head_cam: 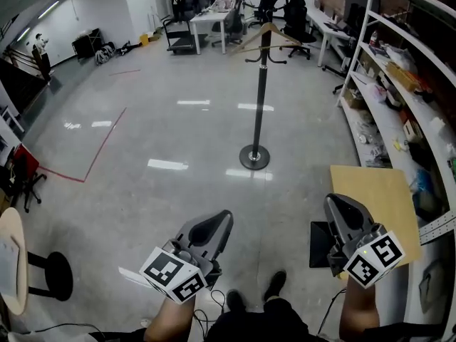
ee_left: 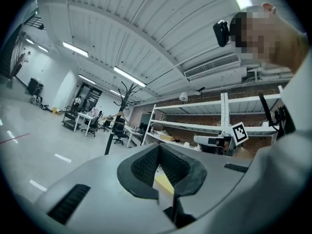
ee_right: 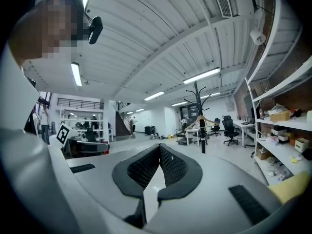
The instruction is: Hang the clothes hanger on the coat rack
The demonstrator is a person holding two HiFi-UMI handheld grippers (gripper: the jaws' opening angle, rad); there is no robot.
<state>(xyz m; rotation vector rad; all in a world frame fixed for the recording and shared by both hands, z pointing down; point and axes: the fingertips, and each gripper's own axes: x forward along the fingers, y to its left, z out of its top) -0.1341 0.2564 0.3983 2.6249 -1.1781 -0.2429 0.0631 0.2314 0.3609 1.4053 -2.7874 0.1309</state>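
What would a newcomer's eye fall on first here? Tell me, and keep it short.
The black coat rack stands alone mid-floor ahead, with a wooden clothes hanger hanging on it near the top. Nearest the camera, the left tool and right tool are both shut and empty. White shelving crowded with clutter lines the right side.

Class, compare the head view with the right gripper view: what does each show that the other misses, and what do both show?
Only the head view shows the coat rack's base, the red floor line and the person's shoes. Only the right gripper view shows the head-mounted camera. Both show the wooden hanger on the coat rack, the shelving and the left gripper.
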